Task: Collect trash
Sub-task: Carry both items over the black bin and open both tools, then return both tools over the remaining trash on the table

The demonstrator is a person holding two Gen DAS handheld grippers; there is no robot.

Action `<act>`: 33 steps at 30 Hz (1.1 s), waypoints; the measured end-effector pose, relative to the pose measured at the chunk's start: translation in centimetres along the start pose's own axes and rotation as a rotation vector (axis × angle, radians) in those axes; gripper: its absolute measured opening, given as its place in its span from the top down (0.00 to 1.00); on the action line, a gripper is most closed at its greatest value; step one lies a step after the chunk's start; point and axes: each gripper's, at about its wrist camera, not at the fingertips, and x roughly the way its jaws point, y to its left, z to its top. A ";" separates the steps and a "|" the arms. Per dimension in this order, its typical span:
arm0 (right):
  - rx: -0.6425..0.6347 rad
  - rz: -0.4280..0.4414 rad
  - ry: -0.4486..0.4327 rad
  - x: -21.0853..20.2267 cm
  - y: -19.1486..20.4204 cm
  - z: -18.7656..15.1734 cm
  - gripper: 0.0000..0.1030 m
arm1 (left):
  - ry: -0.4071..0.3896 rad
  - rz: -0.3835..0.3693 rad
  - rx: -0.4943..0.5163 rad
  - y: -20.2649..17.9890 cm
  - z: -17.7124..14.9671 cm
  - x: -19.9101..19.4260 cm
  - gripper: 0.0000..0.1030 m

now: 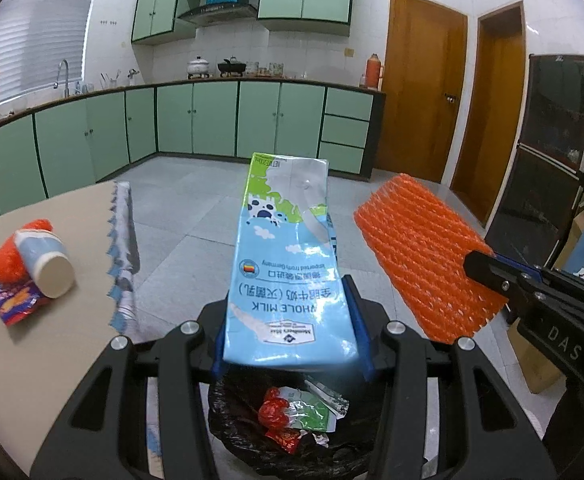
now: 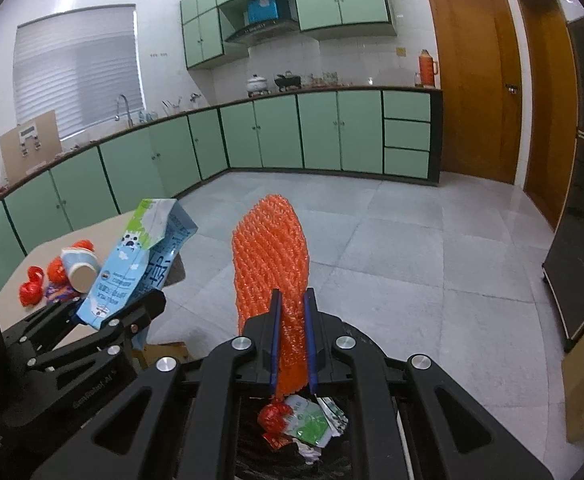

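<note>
I am holding a milk carton (image 1: 287, 264) in my left gripper (image 1: 292, 332) and orange foam netting (image 2: 269, 256) in my right gripper (image 2: 292, 340), both clamped, over the part-filled trash bin (image 1: 251, 440); a cup (image 1: 47, 260) and wrappers (image 1: 15, 300) are waiting on the bench (image 1: 31, 352).

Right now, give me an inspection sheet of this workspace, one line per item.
Surface: beige table, cloth draped at its edge.
Job's things: milk carton and orange foam net, both held above the black-lined trash bin, which holds wrappers.
Clutter: on the table, a cup lying on its side, red and orange scraps, a snack wrapper.
Grippers: left gripper shut on the carton; right gripper shut on the net.
Cables: nothing seen.
Surroundings: green kitchen cabinets, wooden doors, tiled floor.
</note>
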 end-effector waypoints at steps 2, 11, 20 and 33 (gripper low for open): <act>0.010 -0.005 0.021 0.8 -0.6 -0.4 0.90 | 0.014 0.000 0.000 -0.4 -0.3 0.7 0.56; 0.048 -0.017 0.109 3.6 -2.4 -2.2 0.68 | 0.054 -0.011 0.001 -0.8 -0.7 2.7 0.39; 0.063 -0.037 0.088 2.9 -2.4 -1.8 0.32 | 0.029 0.004 -0.043 1.7 0.2 1.1 0.32; -0.058 0.131 -0.043 1.6 7.7 2.0 0.08 | -0.097 0.269 -0.141 14.6 1.4 -7.9 0.21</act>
